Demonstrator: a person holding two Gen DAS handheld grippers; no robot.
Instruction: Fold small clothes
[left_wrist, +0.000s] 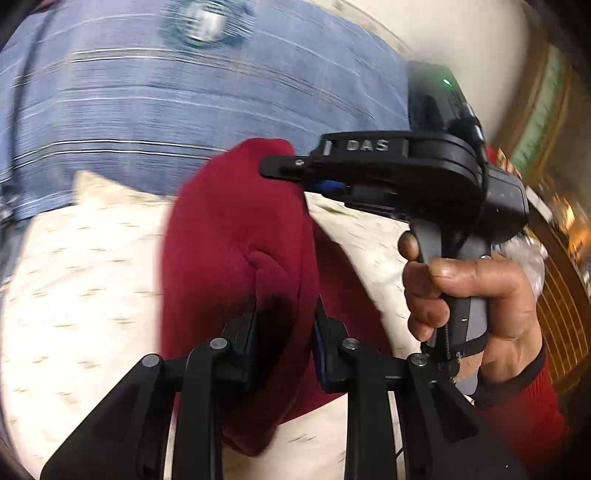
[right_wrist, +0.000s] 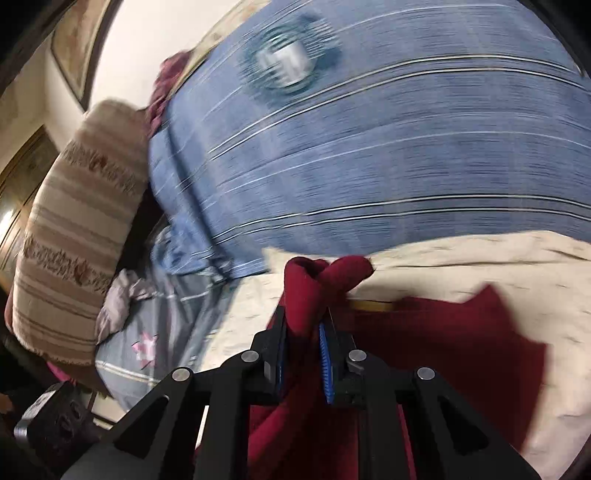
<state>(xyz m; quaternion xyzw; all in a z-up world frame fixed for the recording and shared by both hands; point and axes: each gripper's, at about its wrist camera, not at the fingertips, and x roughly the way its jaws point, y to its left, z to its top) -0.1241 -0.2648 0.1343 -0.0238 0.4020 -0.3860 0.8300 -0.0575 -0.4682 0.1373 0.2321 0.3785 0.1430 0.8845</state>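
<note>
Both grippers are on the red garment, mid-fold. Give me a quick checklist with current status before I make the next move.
1. Left gripper shut on the red garment: ok, cloth fills the gap between its fingers.
2. Right gripper shut on the same garment: ok, a bunched fold pokes out past its fingertips.
3. Garment lifted off the cream sheet: partly; one flap lies on the sheet in the right wrist view.
4. Edges aligned for the fold: cannot tell, cloth is bunched and frames are blurred.
5. Grippers apart from each other: ok, but the right gripper's fingers sit close above the left one.
6. Landing spot beside the blue striped blanket: cannot tell.
</note>
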